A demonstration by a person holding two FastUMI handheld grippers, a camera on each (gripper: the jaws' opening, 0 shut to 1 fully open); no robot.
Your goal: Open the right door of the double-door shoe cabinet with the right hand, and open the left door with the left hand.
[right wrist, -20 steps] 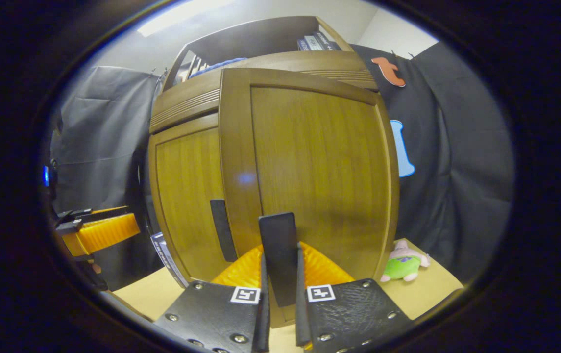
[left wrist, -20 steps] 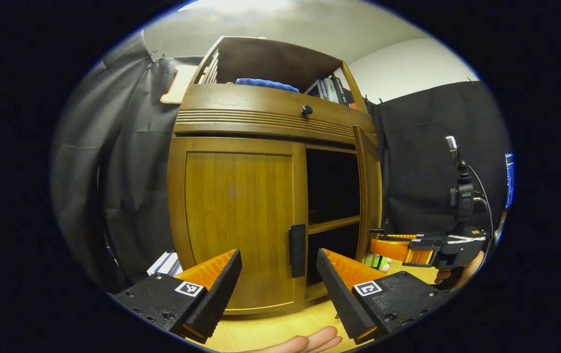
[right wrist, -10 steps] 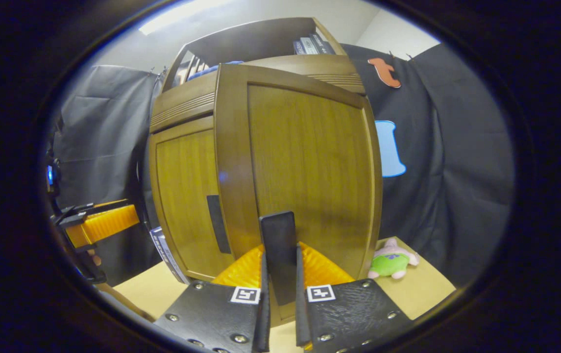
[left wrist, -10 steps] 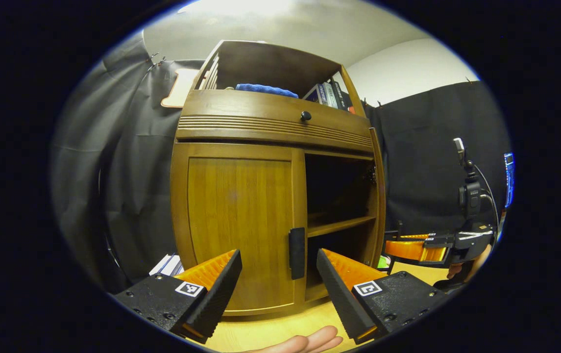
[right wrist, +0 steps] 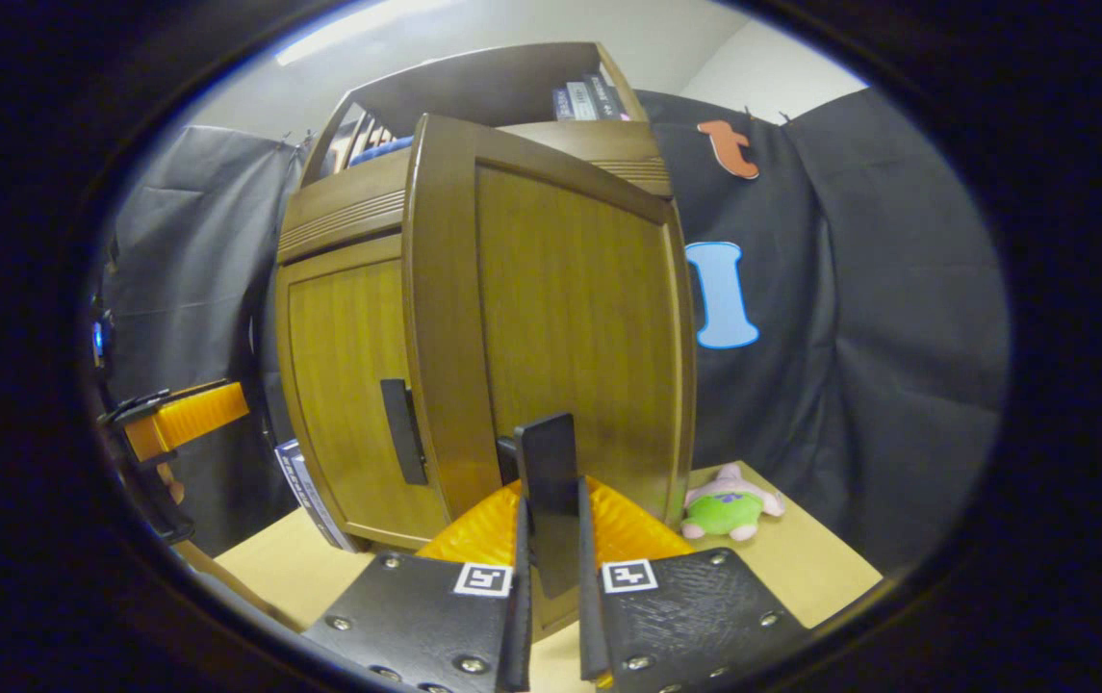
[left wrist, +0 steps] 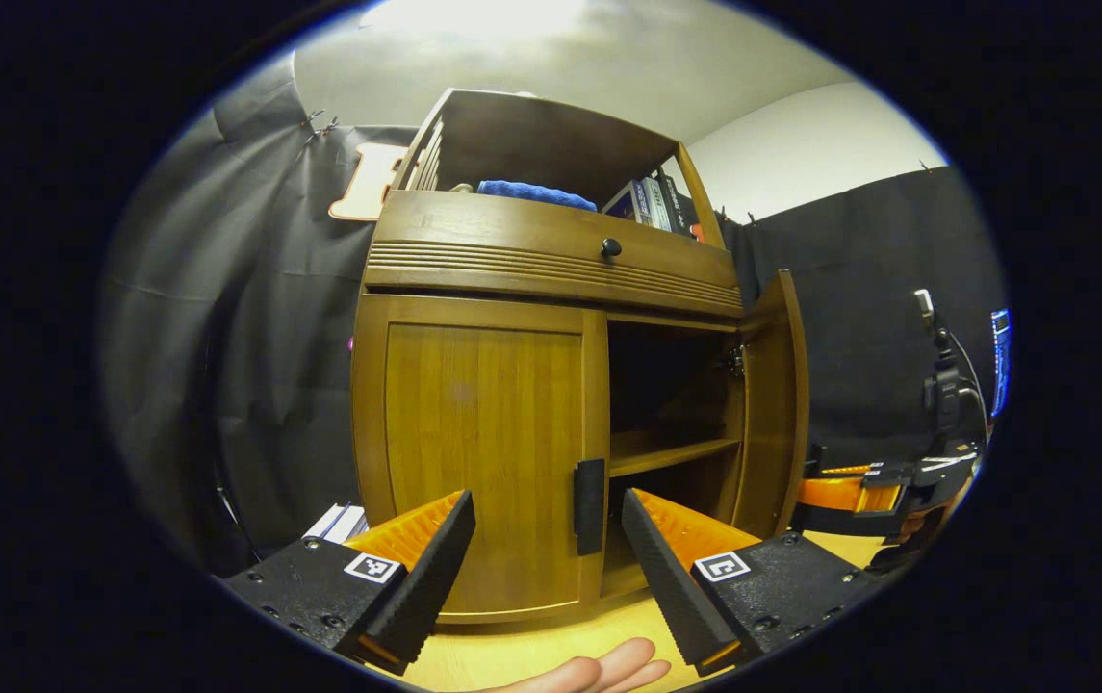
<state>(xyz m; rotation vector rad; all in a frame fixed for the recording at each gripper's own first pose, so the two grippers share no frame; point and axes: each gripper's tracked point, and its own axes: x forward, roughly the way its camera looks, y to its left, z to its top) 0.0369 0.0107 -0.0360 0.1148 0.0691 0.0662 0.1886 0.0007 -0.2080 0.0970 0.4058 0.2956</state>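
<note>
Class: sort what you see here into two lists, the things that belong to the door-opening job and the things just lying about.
Job: right door, swung open; its handle in the right gripper; left door, closed; its handle; open left gripper.

Lying about: plush toy, blue cloth, books.

Hidden and cut-off parts around the half-open shoe cabinet

In the right gripper view, the right door is blocking the cabinet's interior, and the door handle is disappearing at its lower end between the right gripper's fingers. In the left gripper view, the upper compartment is lying in shadow, the books on top are showing spines too small to read, a hand is being cut by the lower edge, and the door is covering part of the right gripper.
</note>
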